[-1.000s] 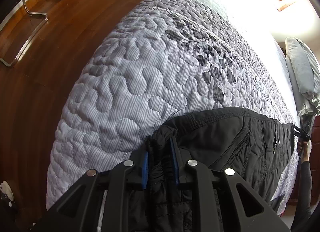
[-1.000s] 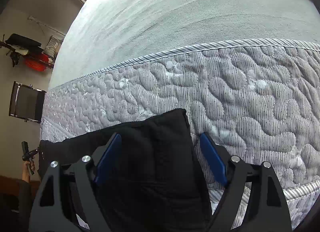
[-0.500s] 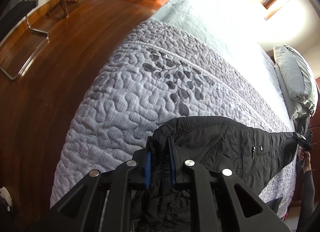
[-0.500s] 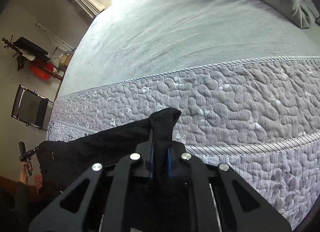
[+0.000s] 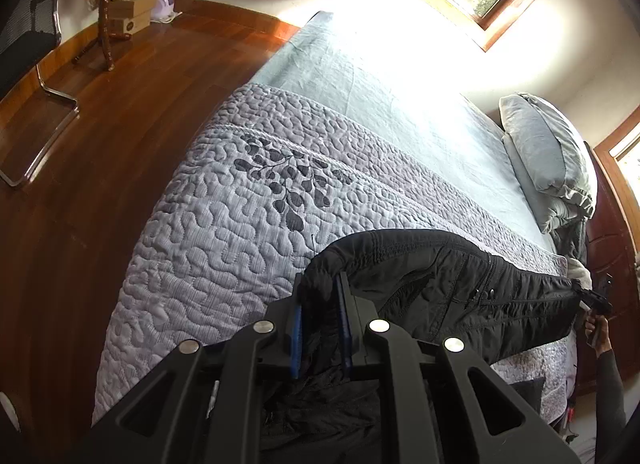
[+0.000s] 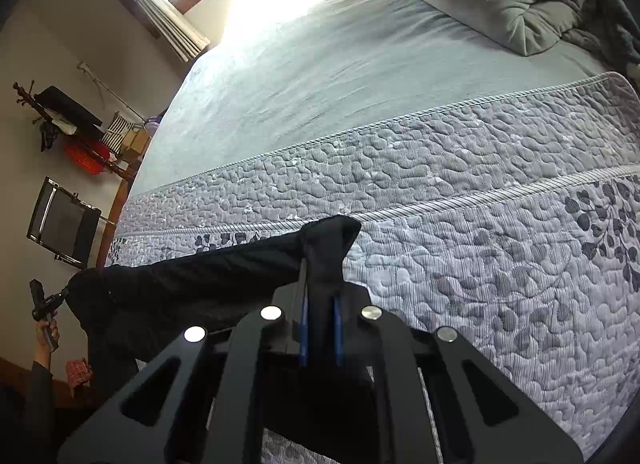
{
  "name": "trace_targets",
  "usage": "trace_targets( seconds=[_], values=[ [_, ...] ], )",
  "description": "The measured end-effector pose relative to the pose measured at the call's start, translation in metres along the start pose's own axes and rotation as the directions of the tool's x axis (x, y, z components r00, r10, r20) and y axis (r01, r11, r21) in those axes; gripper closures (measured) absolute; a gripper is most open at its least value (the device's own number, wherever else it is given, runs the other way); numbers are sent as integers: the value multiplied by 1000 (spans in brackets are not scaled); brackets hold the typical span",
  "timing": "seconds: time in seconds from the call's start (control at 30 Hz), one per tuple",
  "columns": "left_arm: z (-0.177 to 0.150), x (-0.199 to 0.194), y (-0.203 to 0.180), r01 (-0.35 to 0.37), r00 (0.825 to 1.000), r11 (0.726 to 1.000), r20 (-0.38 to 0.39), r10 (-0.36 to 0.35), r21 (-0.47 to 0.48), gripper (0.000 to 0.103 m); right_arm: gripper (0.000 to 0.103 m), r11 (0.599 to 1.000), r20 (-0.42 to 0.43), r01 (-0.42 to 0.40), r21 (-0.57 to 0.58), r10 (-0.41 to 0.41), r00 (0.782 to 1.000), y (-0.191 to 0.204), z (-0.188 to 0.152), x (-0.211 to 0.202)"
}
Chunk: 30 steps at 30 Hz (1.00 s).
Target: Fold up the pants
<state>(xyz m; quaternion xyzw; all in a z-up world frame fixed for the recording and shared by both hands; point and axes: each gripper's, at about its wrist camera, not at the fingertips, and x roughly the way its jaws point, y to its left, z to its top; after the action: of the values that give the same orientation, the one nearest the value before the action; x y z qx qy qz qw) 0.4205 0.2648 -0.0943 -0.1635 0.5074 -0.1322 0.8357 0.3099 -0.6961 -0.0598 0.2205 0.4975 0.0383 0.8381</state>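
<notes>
Black quilted pants, stretched taut between 2 grippers, above bed

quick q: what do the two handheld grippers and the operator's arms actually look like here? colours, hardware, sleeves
Both look identical: the left gripper and right gripper have matte black angular linkage arms with triangular cutouts, four round silver pivot bolts each, and thin blue pads lining the fingers. No cables or markings visible. From a distance each shows as a small black handle in a bare hand, with a dark long sleeve.
</notes>
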Motion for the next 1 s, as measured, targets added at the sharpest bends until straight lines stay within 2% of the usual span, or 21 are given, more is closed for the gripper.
trace_targets(
  seconds=[0.47,0.7,1.0],
  values=[
    [-54,-71,-32,40,998,998,46,-43,49,88,96,1000,66,28,-11,-27,997,-11,-100,-65],
    [-92,-101,-30,55,996,997,62,-57,48,88,96,997,105,53,-52,-47,993,-13,-149,-85],
    [-141,-124,-18,73,994,997,81,-75,22,88,96,988,166,104,-116,-83,983,-4,-191,-107]
  ],
)
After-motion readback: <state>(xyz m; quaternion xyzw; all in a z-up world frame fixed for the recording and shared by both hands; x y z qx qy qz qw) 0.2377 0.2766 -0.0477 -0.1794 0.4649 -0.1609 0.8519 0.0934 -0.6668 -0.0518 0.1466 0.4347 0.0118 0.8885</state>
